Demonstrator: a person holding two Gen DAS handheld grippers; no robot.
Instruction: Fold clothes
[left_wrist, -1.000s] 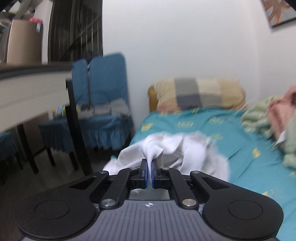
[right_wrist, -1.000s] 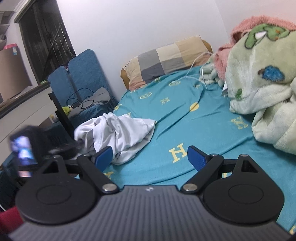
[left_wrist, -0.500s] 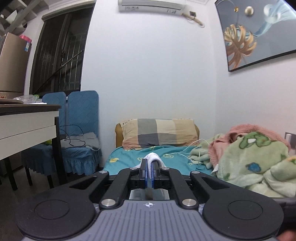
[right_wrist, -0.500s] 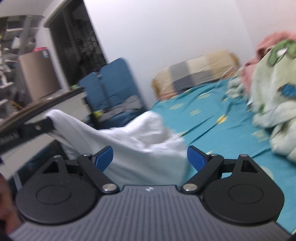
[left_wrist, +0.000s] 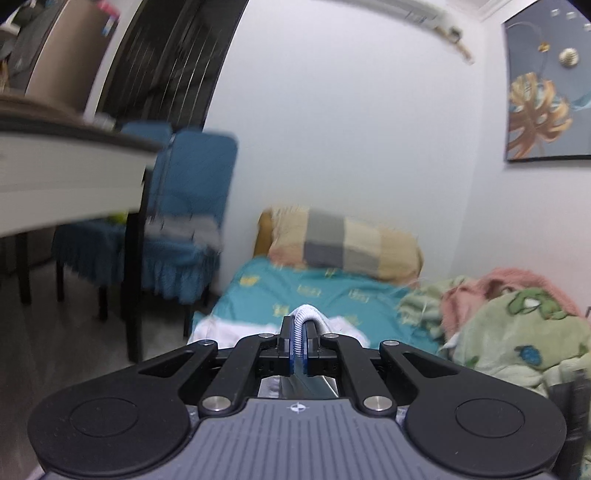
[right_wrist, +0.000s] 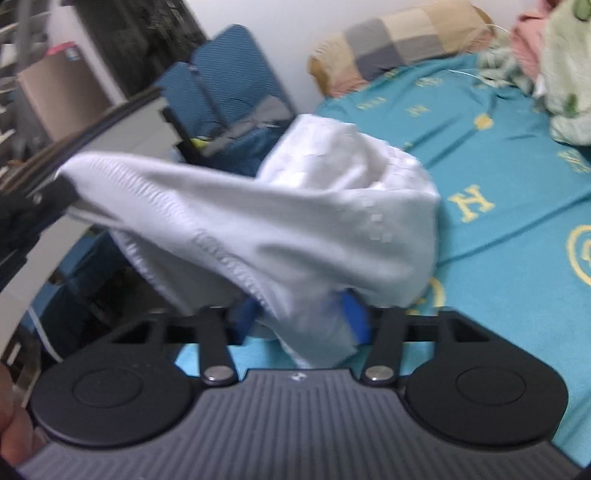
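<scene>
Above the teal bed sheet (right_wrist: 498, 155), the left gripper (left_wrist: 298, 345) is level, its jaws pinched tight on a ribbed hem of the white garment (right_wrist: 288, 225). That soft knit cloth hangs stretched and bunched in the air, its lower fold drooping between the right gripper (right_wrist: 301, 314), whose blue pads (right_wrist: 356, 314) stand partly apart around it.

Open teal bed sheet (right_wrist: 509, 155) ahead, blanket heap (left_wrist: 517, 332) right, desk (left_wrist: 66, 177) and chairs (left_wrist: 184, 221) left

White garment (right_wrist: 295, 221) draped between right tongs (right_wrist: 301, 319), perhaps pinched, above teal bed (right_wrist: 498, 147)
</scene>
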